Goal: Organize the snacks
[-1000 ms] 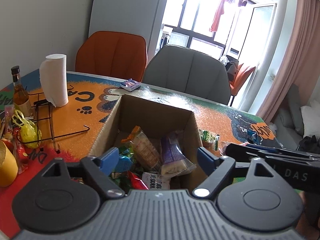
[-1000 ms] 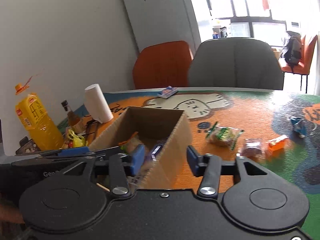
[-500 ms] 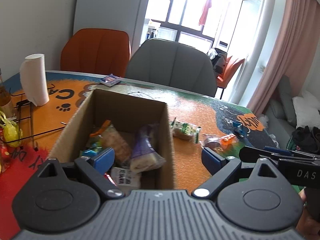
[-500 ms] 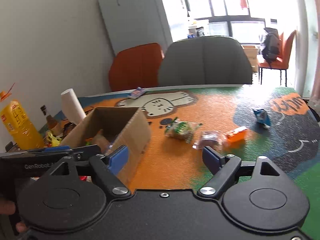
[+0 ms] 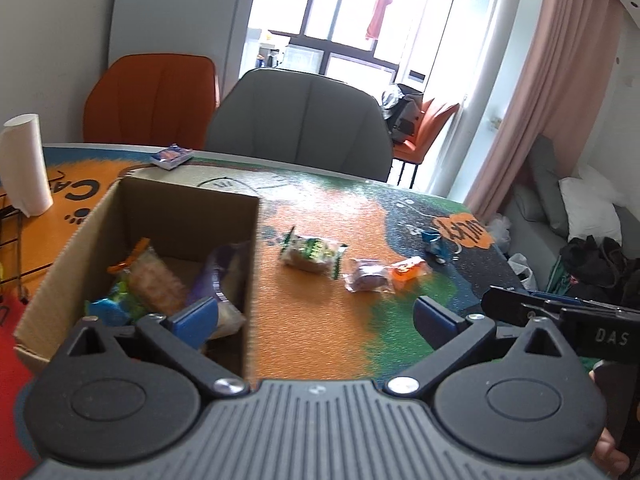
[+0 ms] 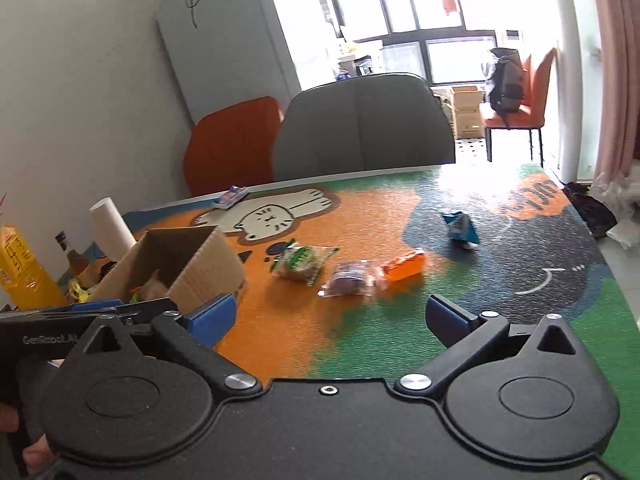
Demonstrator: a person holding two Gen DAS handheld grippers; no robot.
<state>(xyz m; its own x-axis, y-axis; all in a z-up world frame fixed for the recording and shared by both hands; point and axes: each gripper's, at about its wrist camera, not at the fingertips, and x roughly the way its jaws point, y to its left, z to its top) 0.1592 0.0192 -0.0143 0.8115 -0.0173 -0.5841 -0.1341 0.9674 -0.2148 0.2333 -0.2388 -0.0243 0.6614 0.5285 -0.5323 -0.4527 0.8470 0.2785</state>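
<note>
Snacks part-sorted: some in the box, four loose on the mat; both claws wide and empty.

Left to right from the left claw [image 5: 314, 318]: cardboard box [image 5: 250, 280] sits just ahead of its left finger, already holding several packets; right wall of the box lies between the fingers. Ahead and slightly right, on the table mat [image 5: 312, 332], lie the green-label packet [image 5: 314, 254], the clear purple-filled packet [image 5: 368, 280], touching it the orange packet [image 5: 408, 270], then farther right the blue packet [image 5: 436, 242]. Right claw [image 6: 330, 318], jaws spread, nothing held, has the same row ahead of its gap. Judged step: reach for the next loose snack. Next move calls for lowering over one packet, likely the purple-filled one, closing on crinkly film without dragging its orange neighbour.
</note>
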